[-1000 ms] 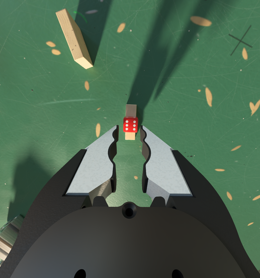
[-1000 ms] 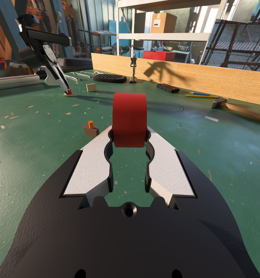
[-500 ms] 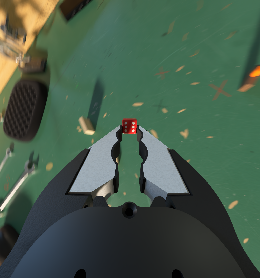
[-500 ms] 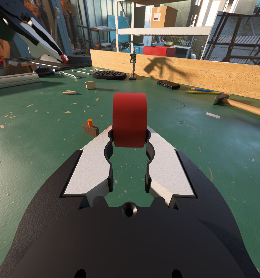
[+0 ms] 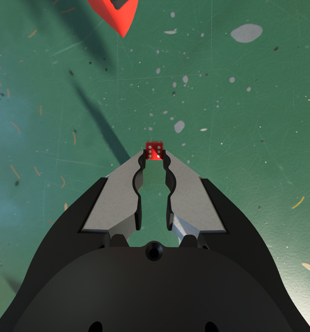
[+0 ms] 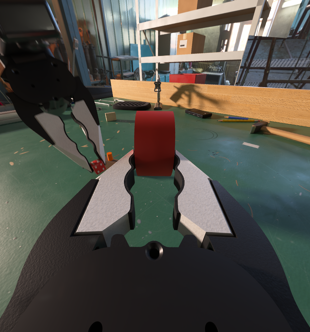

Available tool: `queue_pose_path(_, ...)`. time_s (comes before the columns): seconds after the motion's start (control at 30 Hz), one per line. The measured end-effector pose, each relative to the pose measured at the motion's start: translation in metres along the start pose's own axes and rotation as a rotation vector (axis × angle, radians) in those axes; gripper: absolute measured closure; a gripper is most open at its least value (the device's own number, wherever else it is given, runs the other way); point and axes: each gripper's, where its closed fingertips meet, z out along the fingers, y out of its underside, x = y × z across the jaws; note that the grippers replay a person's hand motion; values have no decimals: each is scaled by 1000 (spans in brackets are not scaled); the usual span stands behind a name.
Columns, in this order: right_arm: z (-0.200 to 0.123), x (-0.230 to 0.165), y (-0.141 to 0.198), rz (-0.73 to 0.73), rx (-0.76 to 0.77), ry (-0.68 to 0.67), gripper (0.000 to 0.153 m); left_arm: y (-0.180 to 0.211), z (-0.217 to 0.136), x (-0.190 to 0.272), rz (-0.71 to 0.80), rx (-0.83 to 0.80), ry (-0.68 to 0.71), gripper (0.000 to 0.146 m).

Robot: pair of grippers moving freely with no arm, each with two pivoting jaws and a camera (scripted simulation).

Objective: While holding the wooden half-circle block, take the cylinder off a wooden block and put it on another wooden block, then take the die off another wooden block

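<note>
My left gripper (image 5: 154,153) is shut on the red die (image 5: 154,150) and holds it above the green mat. In the right wrist view the left gripper (image 6: 96,166) hangs tilted at the left, with the die (image 6: 97,166) close to my right gripper's left finger. My right gripper (image 6: 154,154) is shut on the red half-circle block (image 6: 154,142), whose corner also shows at the top of the left wrist view (image 5: 118,18). The orange cylinder (image 6: 109,156) stands on a dark wooden block (image 6: 114,161), partly hidden behind the fingers.
A light wooden block (image 6: 110,116) lies farther back on the mat. A black grate (image 6: 131,105), a clamp stand (image 6: 157,97), a black hub (image 6: 198,113), pencils (image 6: 238,120) and a hammer (image 6: 285,133) lie before a long wooden plank (image 6: 240,102).
My left gripper closed on the die, lifted it off the thin wooden block and swung it across to just beside my right gripper. The right gripper kept hold of the half-circle block.
</note>
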Motion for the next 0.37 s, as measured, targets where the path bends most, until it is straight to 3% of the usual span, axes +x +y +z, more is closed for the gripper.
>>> queue_pose_path(0.37,-2,2,-3,22,23,2,112,13,32,0,-43,-80,62,128)
